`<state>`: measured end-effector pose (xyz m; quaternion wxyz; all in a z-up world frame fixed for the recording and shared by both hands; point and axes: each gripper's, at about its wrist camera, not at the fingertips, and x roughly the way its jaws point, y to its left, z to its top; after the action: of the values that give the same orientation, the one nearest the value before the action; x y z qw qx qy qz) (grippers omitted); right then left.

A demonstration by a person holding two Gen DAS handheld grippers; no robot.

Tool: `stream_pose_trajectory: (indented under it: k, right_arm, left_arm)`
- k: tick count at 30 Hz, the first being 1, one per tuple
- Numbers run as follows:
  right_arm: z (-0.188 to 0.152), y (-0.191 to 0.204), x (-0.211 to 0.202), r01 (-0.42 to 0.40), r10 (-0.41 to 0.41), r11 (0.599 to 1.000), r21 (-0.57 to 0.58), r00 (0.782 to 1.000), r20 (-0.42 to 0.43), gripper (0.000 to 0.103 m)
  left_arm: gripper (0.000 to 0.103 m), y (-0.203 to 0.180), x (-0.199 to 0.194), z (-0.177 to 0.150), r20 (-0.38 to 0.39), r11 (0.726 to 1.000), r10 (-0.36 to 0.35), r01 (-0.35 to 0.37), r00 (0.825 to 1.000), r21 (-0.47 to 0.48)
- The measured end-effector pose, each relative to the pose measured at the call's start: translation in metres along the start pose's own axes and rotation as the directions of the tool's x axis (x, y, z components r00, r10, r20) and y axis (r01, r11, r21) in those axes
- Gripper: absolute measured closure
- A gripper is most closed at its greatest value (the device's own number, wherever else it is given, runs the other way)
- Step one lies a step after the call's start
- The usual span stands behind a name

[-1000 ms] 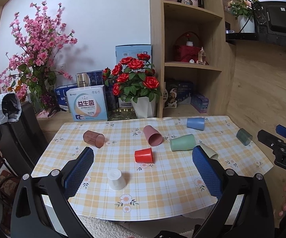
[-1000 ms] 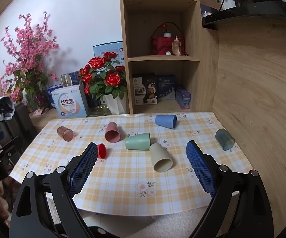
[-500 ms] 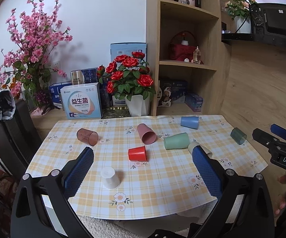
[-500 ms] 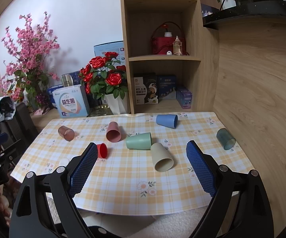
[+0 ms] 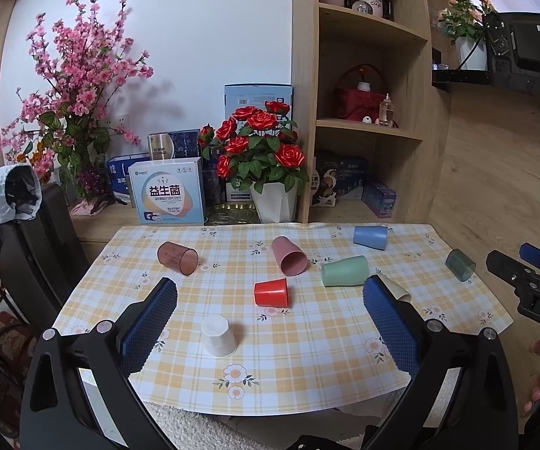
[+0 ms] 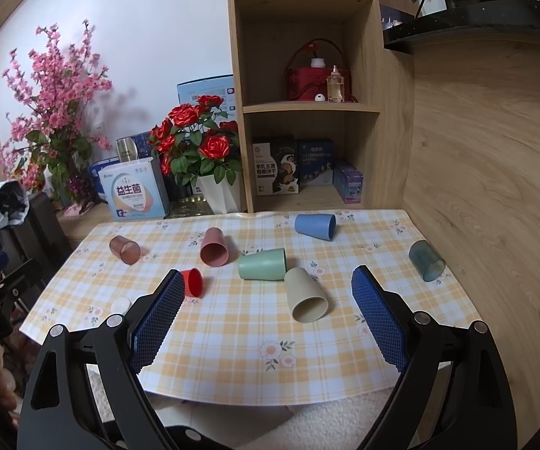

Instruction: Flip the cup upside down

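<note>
Several cups lie on their sides on a checked tablecloth (image 5: 307, 356): brown (image 5: 177, 258), pink (image 5: 289, 255), red (image 5: 271, 292), green (image 5: 345, 270), blue (image 5: 370, 237), beige (image 6: 305, 295) and dark teal (image 6: 426, 260). A white cup (image 5: 218, 336) stands upside down at the front left. My left gripper (image 5: 270, 318) is open and empty, held above the table's front part. My right gripper (image 6: 268, 307) is open and empty, near the front edge, with the beige cup between its fingers in view.
A pot of red roses (image 5: 266, 172), boxes (image 5: 167, 197) and a pink blossom branch (image 5: 75, 93) stand behind the table. A wooden shelf unit (image 6: 307, 112) and a wood wall (image 6: 495, 187) bound the right. A dark chair (image 5: 33, 243) stands left.
Both grippers have drawn slightly back and up from the table, so the cups look a little smaller and farther. No cup has moved.
</note>
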<state>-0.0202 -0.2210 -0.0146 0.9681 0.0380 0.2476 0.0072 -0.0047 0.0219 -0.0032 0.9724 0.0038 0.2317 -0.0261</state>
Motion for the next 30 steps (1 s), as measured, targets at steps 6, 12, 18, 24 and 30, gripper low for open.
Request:
stream_pose_trajectory:
  k: [6, 12, 18, 24, 30]
  right_arm:
    - [-0.0004, 0.0004, 0.0001, 0.000, 0.000, 1.000, 0.001, 1.000, 0.000, 0.016]
    - [-0.0010, 0.0012, -0.0004, -0.003, 0.003, 1.000, 0.001, 1.000, 0.003, 0.016]
    - [-0.0010, 0.0010, -0.0003, -0.004, 0.004, 1.000, 0.001, 1.000, 0.003, 0.016]
    - [-0.0009, 0.0009, -0.0005, -0.005, 0.005, 1.000, 0.002, 1.000, 0.003, 0.016]
    - [-0.0011, 0.0020, -0.0012, -0.006, 0.006, 1.000, 0.001, 1.000, -0.001, 0.016]
  left_arm:
    - [0.006, -0.0010, 0.0003, -0.0001, 0.002, 1.000, 0.009, -0.009, 1.000, 0.007]
    - [0.006, -0.0018, -0.0017, 0.0000, 0.008, 1.000, 0.006, -0.006, 1.000, 0.014]
    - [0.006, -0.0028, -0.0025, -0.0003, 0.009, 1.000, 0.004, -0.004, 1.000, 0.015]
    - [0.006, -0.0031, -0.0024, -0.0002, 0.006, 1.000, 0.004, -0.005, 1.000, 0.016]
    - [0.006, -0.0027, -0.0014, -0.0013, 0.001, 1.000, 0.004, -0.004, 1.000, 0.015]
